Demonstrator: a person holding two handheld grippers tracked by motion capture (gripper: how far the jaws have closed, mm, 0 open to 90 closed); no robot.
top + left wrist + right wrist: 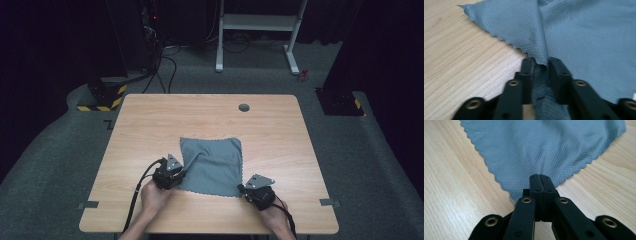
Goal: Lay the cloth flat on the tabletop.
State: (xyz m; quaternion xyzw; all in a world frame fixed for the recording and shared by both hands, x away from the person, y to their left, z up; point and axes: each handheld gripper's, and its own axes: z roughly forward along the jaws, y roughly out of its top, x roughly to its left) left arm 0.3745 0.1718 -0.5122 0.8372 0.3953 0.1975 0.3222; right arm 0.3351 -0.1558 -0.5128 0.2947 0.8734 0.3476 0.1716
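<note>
A grey-blue cloth with a scalloped edge lies on the wooden table, near its front. My left gripper is shut on the cloth's near left corner, and a raised fold runs from it toward the cloth's middle. In the left gripper view the cloth is bunched between the jaws of the left gripper. My right gripper is shut on the near right corner. In the right gripper view the jaws of the right gripper press tight together on the tip of the cloth, which spreads flat beyond.
A round cable hole sits near the table's far edge. Grey tape marks lie at the two front corners. Beyond the table stand a white frame and dark equipment with cables on the carpet.
</note>
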